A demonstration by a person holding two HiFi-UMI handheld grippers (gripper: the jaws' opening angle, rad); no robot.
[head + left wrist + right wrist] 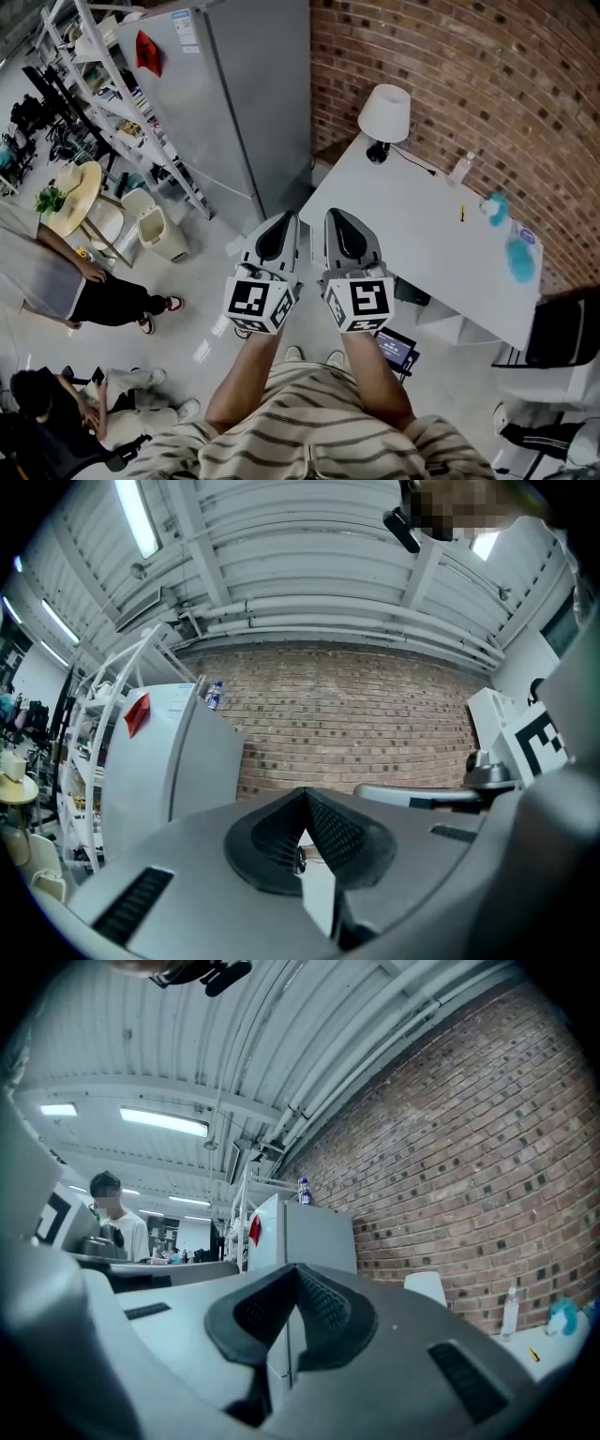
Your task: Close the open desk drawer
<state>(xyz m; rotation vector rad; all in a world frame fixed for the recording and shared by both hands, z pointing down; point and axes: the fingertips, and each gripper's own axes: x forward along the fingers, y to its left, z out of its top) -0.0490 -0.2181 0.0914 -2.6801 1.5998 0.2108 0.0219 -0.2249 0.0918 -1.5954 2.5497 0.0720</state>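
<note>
Seen from the head view, a white desk (412, 234) stands against the brick wall, ahead and to the right. Under its near edge are a dark gap (410, 292) and white drawer fronts (452, 328); I cannot tell how far any drawer stands out. I hold both grippers up side by side, well above the floor and short of the desk. The left gripper (286, 217) (305, 794) is shut with nothing in it. The right gripper (336, 214) (298, 1269) also has its pads together and holds nothing.
On the desk are a white lamp (384, 117), a clear bottle (459, 167) and blue items (516, 253). A tall grey cabinet (225, 103) and a metal rack (103, 94) stand to the left. People sit at far left (66, 281). A dark chair (562, 328) is at right.
</note>
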